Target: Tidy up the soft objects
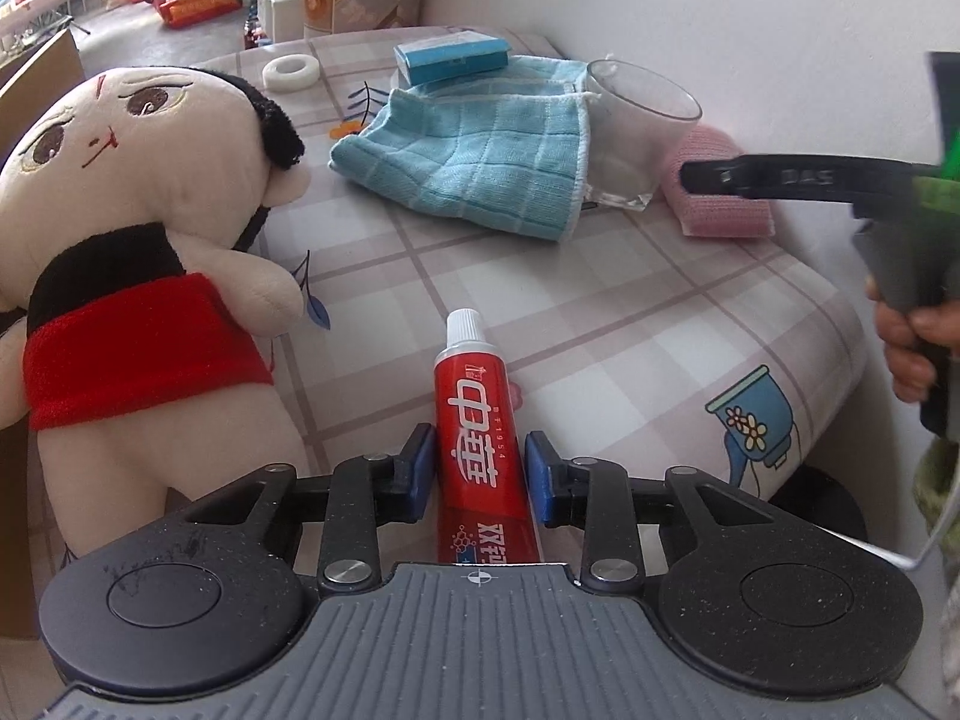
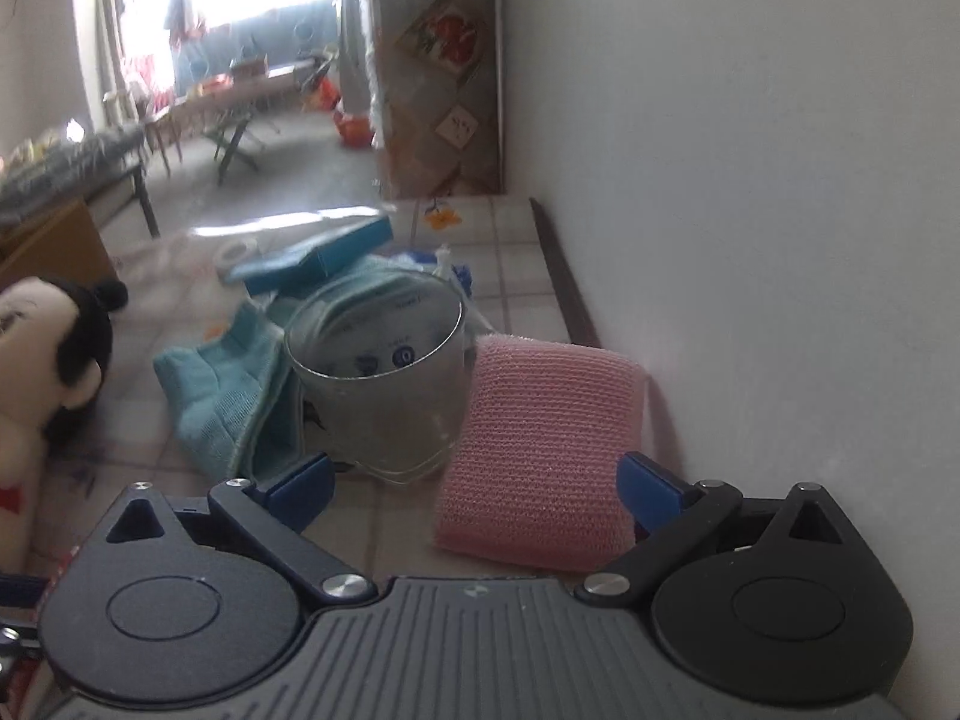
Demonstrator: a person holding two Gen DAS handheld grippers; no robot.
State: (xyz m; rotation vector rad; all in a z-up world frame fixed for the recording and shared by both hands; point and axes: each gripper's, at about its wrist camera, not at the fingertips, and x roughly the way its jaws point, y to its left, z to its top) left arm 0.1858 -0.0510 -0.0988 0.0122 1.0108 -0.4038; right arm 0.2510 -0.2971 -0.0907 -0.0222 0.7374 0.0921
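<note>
Pink sponge (image 2: 540,450) flat at the table's three o'clock edge against the wall, glass cup (image 2: 384,378) touching at nine. Right gripper (image 2: 474,480) jaws wide, straddling sponge and cup base: risk of nudging or tipping the cup. Left gripper (image 1: 478,474) narrow around toothpaste tube (image 1: 480,444), contact unclear.

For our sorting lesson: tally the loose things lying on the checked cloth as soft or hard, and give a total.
Soft: 3 - plush doll, blue towel, pink sponge
Hard: 4 - toothpaste tube, clear cup, blue box, white tape roll
Total: 7
</note>
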